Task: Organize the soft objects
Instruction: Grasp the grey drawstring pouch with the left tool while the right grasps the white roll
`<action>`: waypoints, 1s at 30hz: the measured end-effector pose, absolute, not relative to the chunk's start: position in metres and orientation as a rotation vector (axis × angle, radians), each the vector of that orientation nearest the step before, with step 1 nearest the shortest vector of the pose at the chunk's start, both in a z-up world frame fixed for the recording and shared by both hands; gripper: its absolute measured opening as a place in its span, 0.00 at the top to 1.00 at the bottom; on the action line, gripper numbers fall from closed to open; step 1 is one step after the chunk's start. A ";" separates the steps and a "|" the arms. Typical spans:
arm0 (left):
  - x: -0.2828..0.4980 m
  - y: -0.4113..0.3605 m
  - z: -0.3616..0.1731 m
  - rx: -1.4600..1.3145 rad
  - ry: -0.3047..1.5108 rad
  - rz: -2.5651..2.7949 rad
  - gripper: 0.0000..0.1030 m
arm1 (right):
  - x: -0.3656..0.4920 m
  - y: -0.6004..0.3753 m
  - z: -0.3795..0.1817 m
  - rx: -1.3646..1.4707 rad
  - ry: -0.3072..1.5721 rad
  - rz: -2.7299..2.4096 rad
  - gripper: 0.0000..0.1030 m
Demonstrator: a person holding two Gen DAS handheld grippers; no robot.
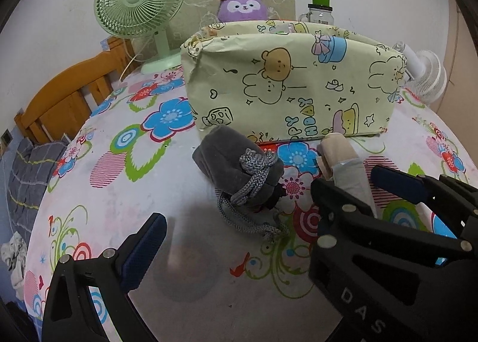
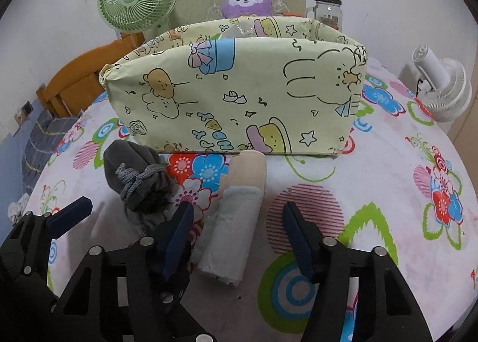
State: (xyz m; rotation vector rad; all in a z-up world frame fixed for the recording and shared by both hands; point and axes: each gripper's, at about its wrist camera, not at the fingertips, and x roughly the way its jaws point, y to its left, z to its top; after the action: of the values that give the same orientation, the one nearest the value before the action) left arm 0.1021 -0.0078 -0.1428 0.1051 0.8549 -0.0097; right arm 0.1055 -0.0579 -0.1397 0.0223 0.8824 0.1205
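Right tool (image 2: 236,234) released, straddling pale roll (image 2: 236,222); left tool (image 1: 239,237) released, grey pouch (image 1: 236,171) ahead.

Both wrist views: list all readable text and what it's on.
"PPY" / "HDAY", partial, running sideways, on the cartoon-print box.
"DAS", cut off by the frame edge, on the right hand-held gripper body in the left view.
Glass jar label: too small to read.
Nothing else legible.
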 end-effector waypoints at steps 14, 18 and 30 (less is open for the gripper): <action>0.116 -0.012 -0.134 0.148 0.819 0.042 0.01 | 0.110 -0.065 -0.124 -0.006 0.829 0.158 0.77; 0.123 -0.014 -0.131 0.181 0.797 0.057 0.01 | 0.113 -0.067 -0.122 0.007 0.827 0.164 0.77; 0.137 -0.012 -0.140 0.174 0.837 -0.049 0.20 | 0.119 -0.066 -0.128 0.047 0.853 0.141 0.78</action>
State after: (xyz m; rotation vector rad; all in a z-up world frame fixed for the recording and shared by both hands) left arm 0.1375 -0.0121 -0.1399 0.1739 0.8372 -0.0489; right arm 0.1191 -0.0664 -0.1284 0.0472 0.8528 0.1409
